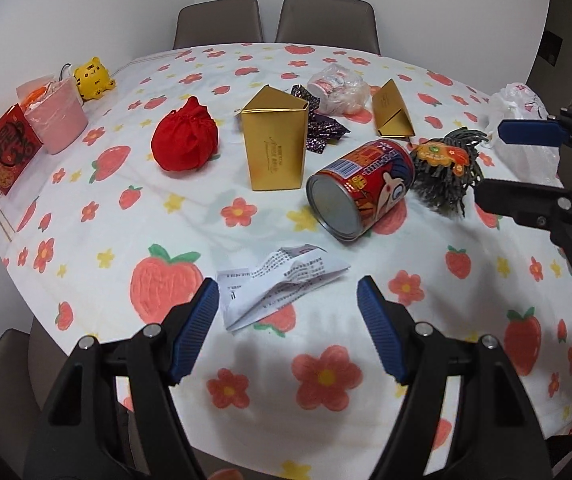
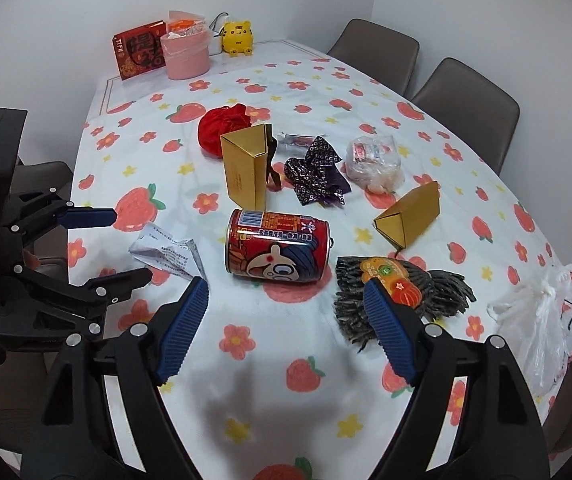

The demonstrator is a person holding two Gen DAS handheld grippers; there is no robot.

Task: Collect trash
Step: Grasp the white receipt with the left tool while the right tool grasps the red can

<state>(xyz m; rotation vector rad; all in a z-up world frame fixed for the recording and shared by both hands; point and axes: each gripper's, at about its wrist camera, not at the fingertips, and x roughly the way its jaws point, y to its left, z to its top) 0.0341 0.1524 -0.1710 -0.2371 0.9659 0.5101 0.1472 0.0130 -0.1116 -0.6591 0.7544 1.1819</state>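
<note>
Our left tongs (image 1: 288,322) stand wide open over the worktop (image 1: 98,216) in its flower-and-strawberry cloth, with nothing between the blue ribbed pads. A crumpled white printed paper slip (image 1: 282,280) lies on the cloth just ahead of them, its print too small to read. Our right tongs (image 2: 286,328) gape wide too and hold nothing. Their right pad covers part of a dark grey fringed tassel ornament with an orange card label (image 2: 402,292).

The red drinks can with a cartoon face (image 2: 278,246) lies on its side mid-worktop, between slip and tassel; in the right wrist view its long axis runs left to right, and in the left wrist view its silver base faces us.

Behind it stand a tall gold card box (image 2: 246,168) and a tipped gold box (image 2: 410,216), with a crumpled dark purple wrapper (image 2: 318,178) and a clear plastic bag (image 2: 374,160) whose contents we cannot make out. A white plastic bag (image 2: 546,320) hangs partly off the right edge.
</note>
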